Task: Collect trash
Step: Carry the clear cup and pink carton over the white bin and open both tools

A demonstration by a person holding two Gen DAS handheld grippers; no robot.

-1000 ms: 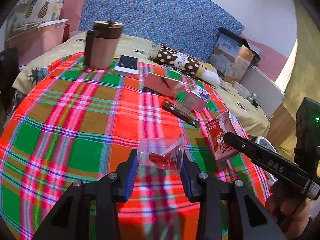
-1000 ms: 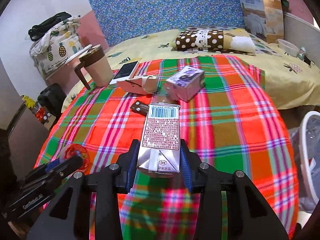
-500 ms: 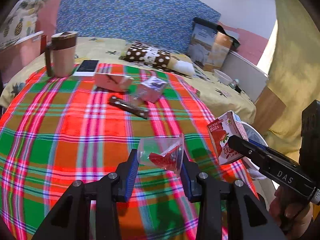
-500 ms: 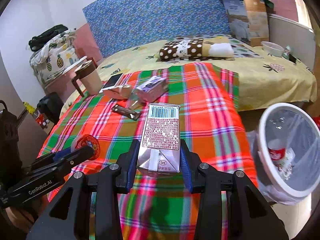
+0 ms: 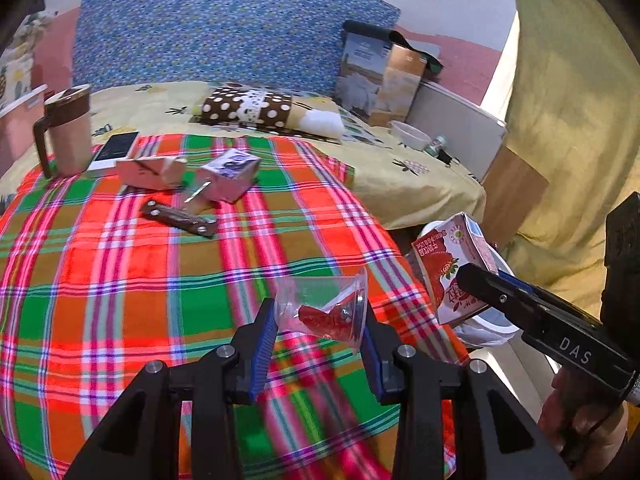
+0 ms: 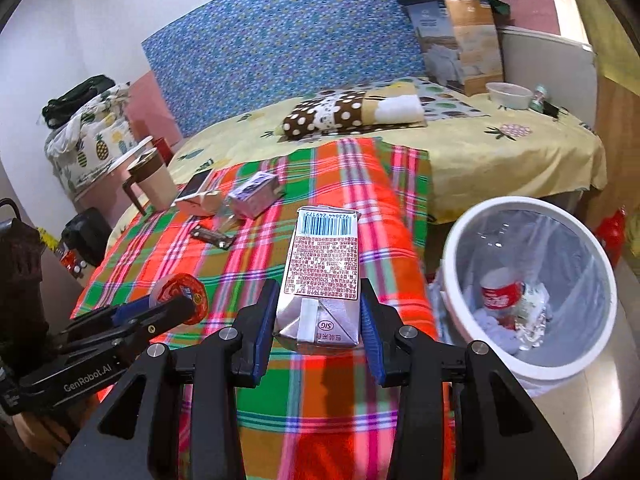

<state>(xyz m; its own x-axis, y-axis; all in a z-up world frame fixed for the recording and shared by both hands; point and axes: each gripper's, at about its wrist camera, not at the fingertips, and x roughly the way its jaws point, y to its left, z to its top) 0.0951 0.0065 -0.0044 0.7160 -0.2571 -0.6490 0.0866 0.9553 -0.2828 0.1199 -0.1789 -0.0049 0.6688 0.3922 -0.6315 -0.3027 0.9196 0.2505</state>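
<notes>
left gripper [image 5: 318, 320]: we clamp a clear plastic cup [image 5: 324, 306] with red wrapper inside, lying sideways between our pads | right gripper [image 6: 318, 320]: we grip a milk carton [image 6: 322, 276] | white bin [image 6: 452, 280] just right of it, holding trash

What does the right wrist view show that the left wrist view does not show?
Only the right wrist view shows the inside of the white trash bin, with a red can in it, and the carton's barcode side. Only the left wrist view shows the strawberry face of the milk carton. Both show the clear plastic cup, the mug and the polka-dot pillow.
</notes>
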